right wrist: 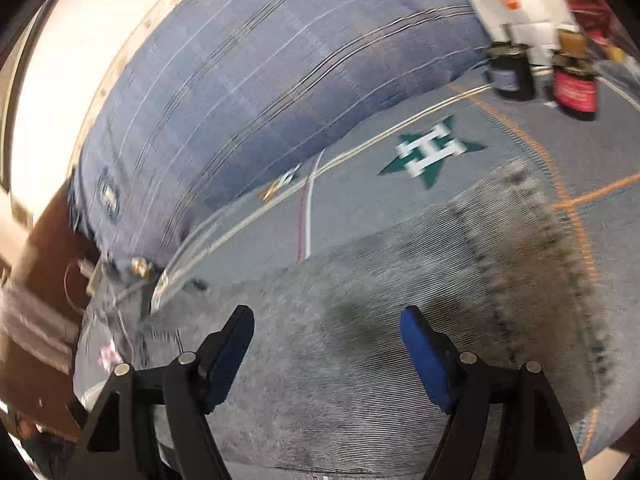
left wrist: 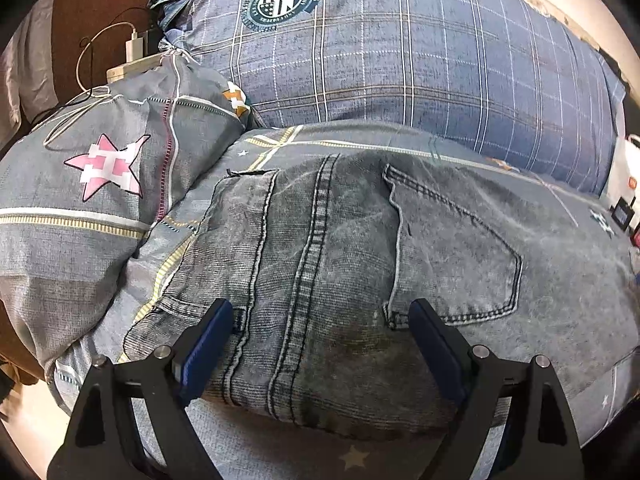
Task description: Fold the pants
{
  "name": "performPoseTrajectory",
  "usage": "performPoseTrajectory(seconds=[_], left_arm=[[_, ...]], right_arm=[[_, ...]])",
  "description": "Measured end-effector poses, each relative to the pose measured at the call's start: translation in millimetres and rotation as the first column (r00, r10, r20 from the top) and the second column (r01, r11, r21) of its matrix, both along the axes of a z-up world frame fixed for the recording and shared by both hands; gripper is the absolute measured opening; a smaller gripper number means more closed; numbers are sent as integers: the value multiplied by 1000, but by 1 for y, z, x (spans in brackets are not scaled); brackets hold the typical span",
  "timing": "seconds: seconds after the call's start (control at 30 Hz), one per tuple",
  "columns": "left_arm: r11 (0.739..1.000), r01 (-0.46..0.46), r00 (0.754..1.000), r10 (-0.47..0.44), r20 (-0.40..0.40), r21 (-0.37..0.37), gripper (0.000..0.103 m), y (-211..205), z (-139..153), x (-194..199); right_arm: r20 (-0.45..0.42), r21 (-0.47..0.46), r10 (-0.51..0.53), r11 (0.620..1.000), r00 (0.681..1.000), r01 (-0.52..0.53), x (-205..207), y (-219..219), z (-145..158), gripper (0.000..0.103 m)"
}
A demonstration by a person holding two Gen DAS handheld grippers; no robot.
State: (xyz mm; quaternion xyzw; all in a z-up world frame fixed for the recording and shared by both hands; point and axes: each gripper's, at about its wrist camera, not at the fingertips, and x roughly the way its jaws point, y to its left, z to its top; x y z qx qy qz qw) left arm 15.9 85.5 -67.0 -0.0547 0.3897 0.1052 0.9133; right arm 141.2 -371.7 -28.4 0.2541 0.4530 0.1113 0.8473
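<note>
Bed sheet under folded jeans

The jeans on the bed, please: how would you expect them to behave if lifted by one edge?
The jeans would probably droop rather than hold shape: they already sag over the bedding's curves. The thick seams and stitched back pocket suggest heavy denim, likely weighty for its size. The coarse weave should grip well between the open left tool pads.
</note>
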Motion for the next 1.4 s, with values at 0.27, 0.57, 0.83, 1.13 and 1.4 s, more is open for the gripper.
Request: performPoseTrajectory(seconds=[0.27,0.57,0.83,1.13,1.4], left_arm=[[1000,-27,995,26,95,14,90,2,11,-8],[994,28,992,-42,123,109,90,-26,24,-9],[984,174,983,-175,62,32,90,-74,35,6],[989,130,971,-113,-210,72,90,-78,-9,50],[986,89,996,-91,7,143,90,-44,43,20]], right_arm=[[-7,31,43,999,999,-43,-5,37,-13,79],[85,162,-32,987,996,18,-56,30,-5,80],[-118,312,-325,885,939,345,-115,-72,-56,80],[91,245,-121,965,989,95,-71,-20,-15,83],[-51,65,-71,995,996,74,-43,6,-31,85]])
